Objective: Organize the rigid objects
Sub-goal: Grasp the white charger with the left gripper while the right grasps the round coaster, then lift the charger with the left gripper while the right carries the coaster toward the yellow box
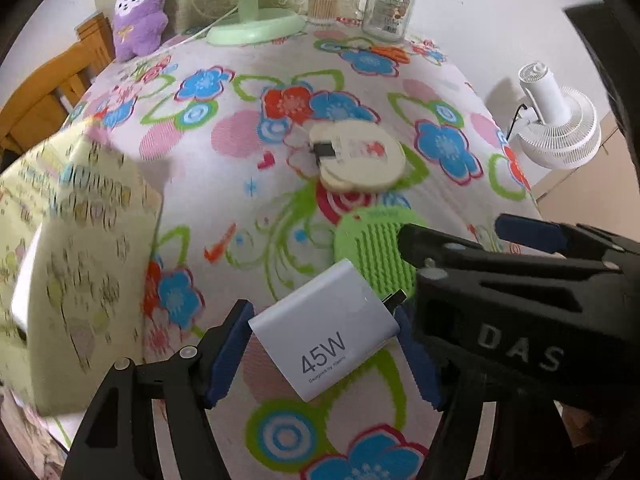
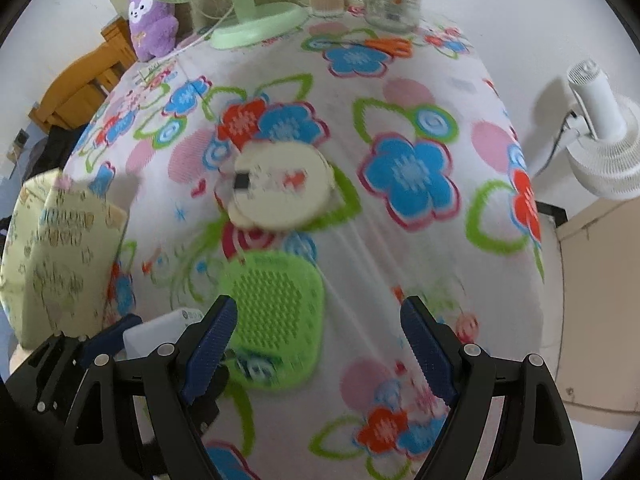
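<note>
At the far left stands a yellow printed box (image 1: 76, 248), blurred in both views, on the flowered cloth (image 1: 224, 208) that covers the table. Behind it, at the far edge, a purple plush (image 1: 138, 14) leans by a green fan (image 1: 248, 12); farther right stand a jar of cotton swabs (image 1: 322, 6) and a glass mug jar (image 1: 390, 6).

The left gripper (image 1: 326, 350) points steeply down, just right of the box. Its blue pads (image 1: 228, 354) clamp a white charger (image 1: 324, 330), marked 45W, by two opposite sides; the charger sits tilted between them, prongs toward the upper right, and seems lifted off the cloth. In the right wrist view the same charger (image 2: 160, 330) shows as a white block at the lower left, held in that gripper.

Near the middle of the cloth lies a cream round disc (image 1: 358, 156) with a small black square on it, flat and apart from the rest. Nearer the grippers lies a green bristled pad (image 2: 272, 316), flat on the cloth.

The right gripper (image 2: 320, 350) hangs with its jaws wide apart and nothing between the pads; its left finger (image 2: 210, 350) overlaps the pad's left edge in view, but contact cannot be told. Off the table at right stands a white fan (image 1: 558, 124).
</note>
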